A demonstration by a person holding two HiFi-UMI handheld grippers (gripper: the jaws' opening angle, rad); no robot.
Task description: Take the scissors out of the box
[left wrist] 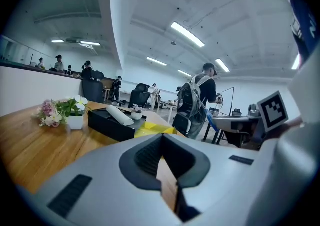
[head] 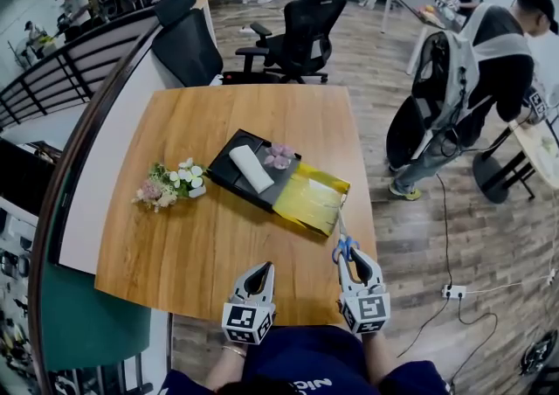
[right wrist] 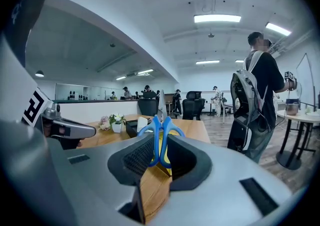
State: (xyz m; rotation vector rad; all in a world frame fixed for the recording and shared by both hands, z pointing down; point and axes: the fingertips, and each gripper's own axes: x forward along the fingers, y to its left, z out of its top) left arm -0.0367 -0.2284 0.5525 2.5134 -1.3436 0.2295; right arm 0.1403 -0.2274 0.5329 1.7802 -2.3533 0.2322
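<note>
Blue-handled scissors (head: 344, 248) are clamped upright in my right gripper (head: 355, 266) above the table's near right corner. In the right gripper view the scissors (right wrist: 161, 137) stand between the jaws of that gripper (right wrist: 159, 164), handles up. The black box (head: 229, 176) lies open in the middle of the table, with its yellow lid (head: 312, 199) beside it toward the right gripper. My left gripper (head: 257, 280) hovers over the near table edge, shut with nothing in it (left wrist: 163, 156). The box (left wrist: 106, 123) lies ahead of it, to the left.
A white roll (head: 251, 168) and a small pink flower piece (head: 279, 155) lie in the box. A small pot of flowers (head: 171, 183) stands left of it. A person with a backpack (head: 476, 79) stands to the right of the table, office chairs (head: 301, 31) behind it.
</note>
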